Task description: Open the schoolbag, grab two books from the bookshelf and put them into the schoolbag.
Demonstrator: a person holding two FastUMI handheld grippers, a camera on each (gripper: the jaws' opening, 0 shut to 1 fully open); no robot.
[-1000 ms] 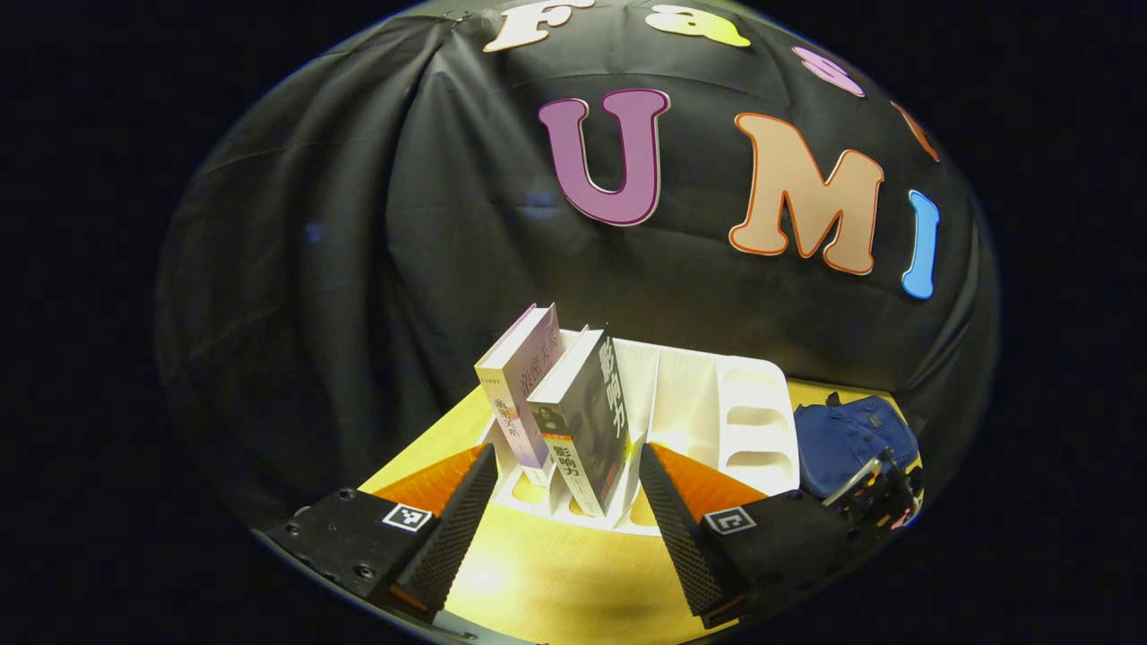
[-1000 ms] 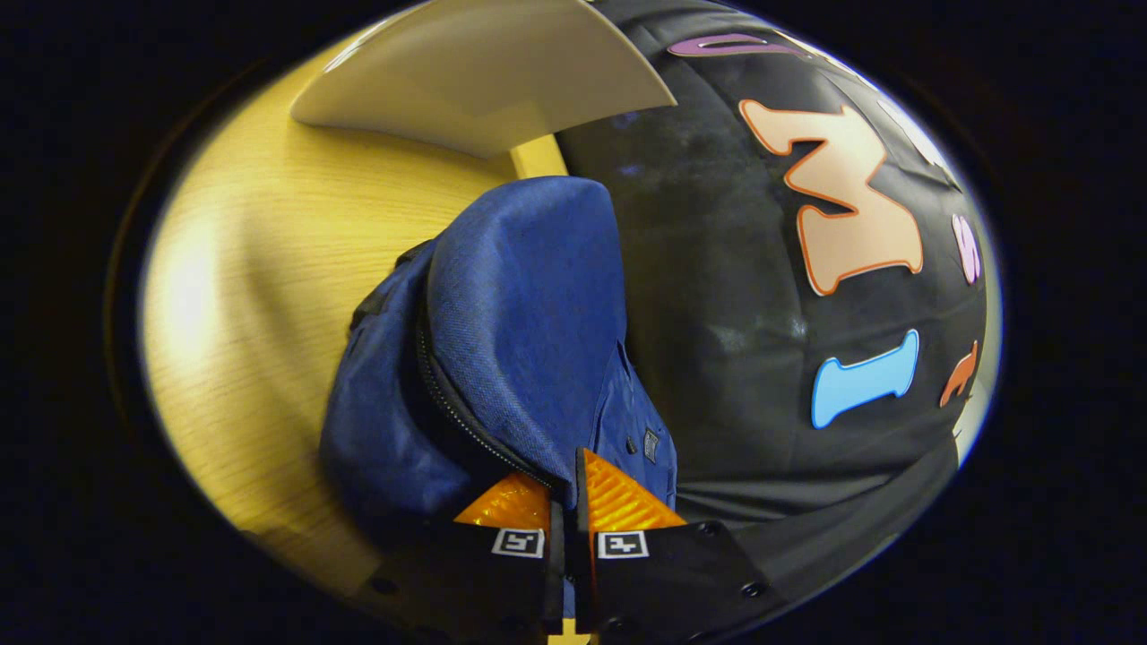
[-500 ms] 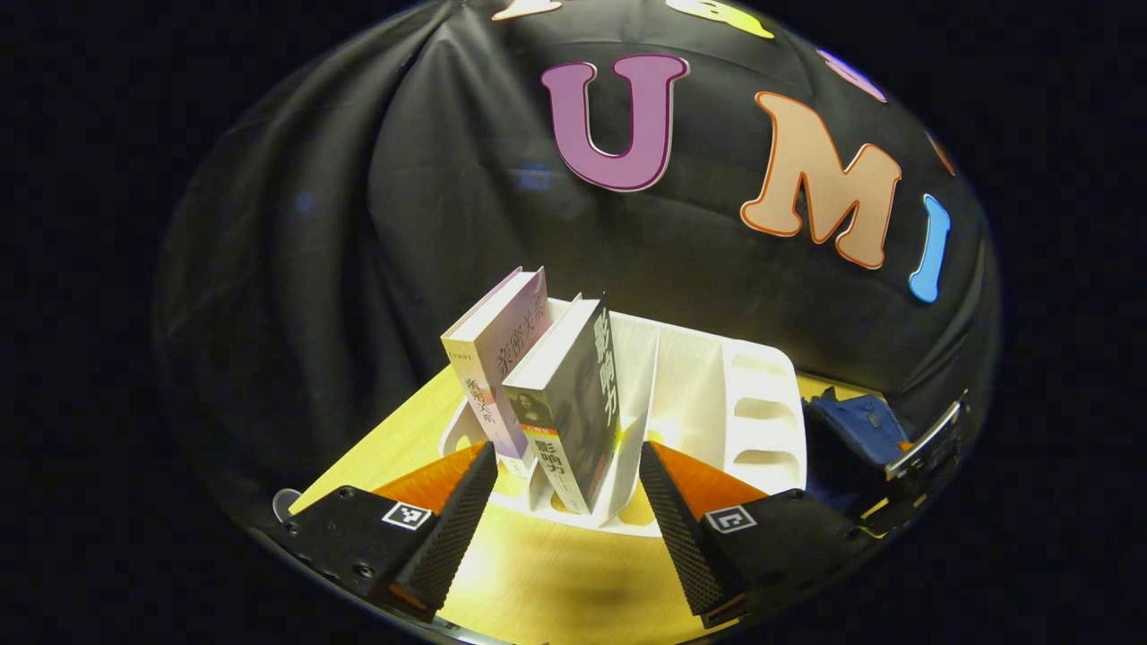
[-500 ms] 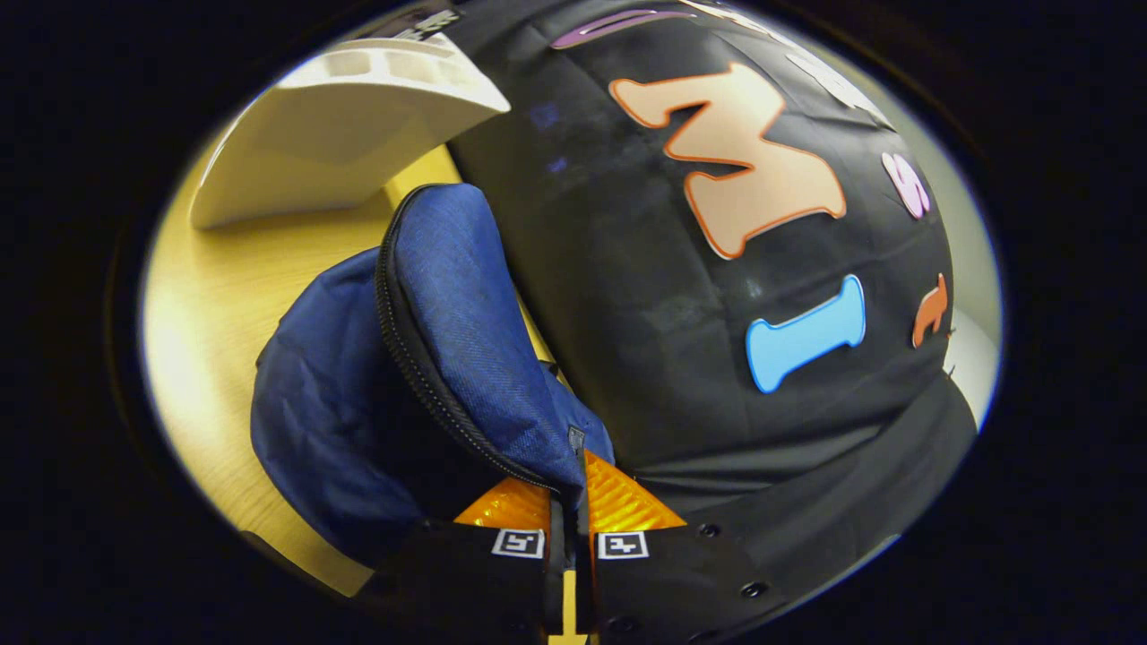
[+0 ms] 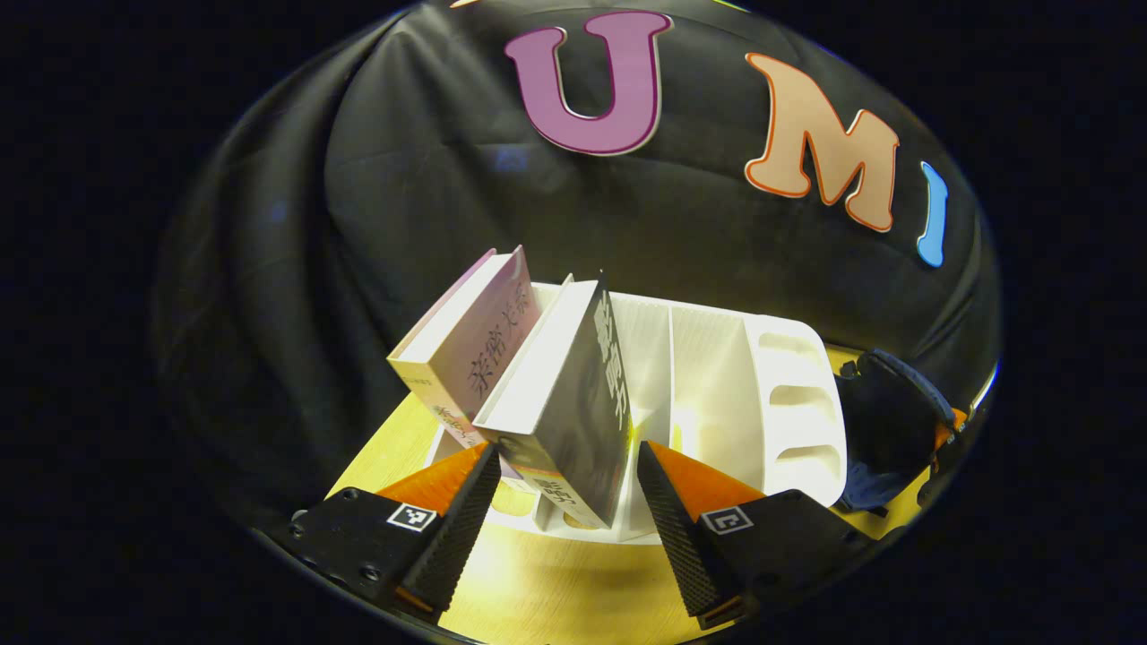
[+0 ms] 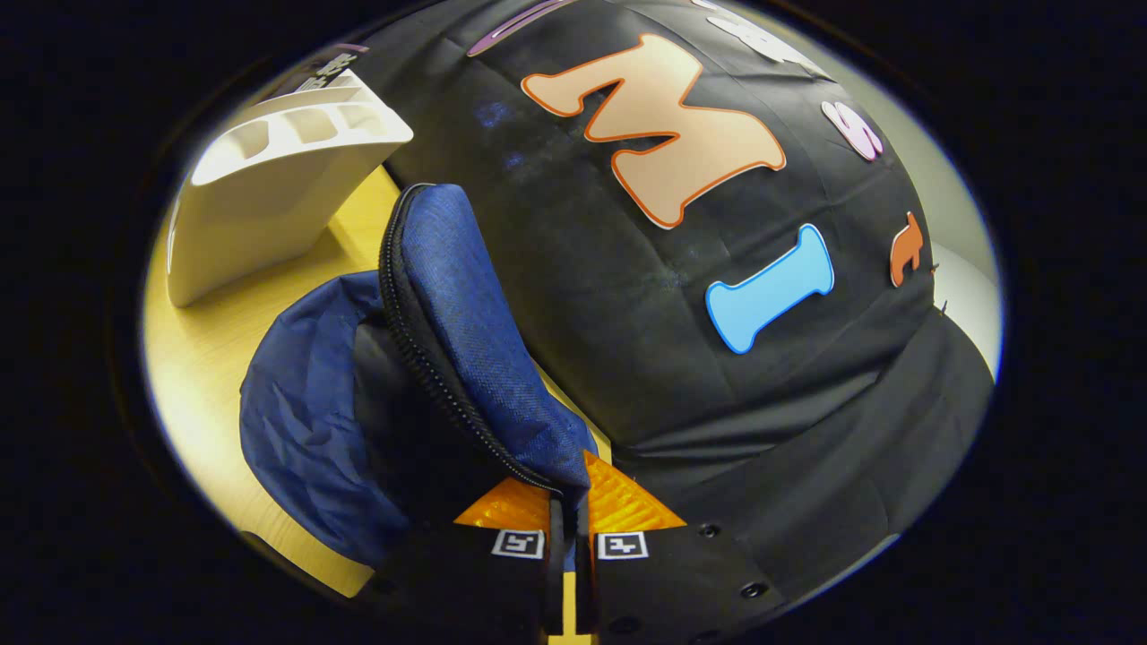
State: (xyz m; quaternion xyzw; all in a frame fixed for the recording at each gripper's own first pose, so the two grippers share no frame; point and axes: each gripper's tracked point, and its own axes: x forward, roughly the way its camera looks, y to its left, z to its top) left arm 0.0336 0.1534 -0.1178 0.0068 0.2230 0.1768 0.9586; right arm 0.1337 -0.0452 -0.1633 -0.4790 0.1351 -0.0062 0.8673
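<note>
Two books lean left in the white bookshelf: a pale purple book and, beside it, a dark book. My left gripper is open, its fingers on either side of the dark book's lower end, not pressing on it. The blue schoolbag lies right of the shelf. In the right gripper view the schoolbag gapes open, dark inside. Its zippered flap is held up, and my right gripper is shut on the flap's edge.
Everything stands on a light wooden table. The bookshelf sits close to the left of the bag, with bare table between them. The black cloth wall hangs right behind the shelf and the bag.
My left gripper has come closer to the shelf, so the dark book now stands between its open fingers. The right gripper has pulled the bag's flap up and back, widening the mouth.
</note>
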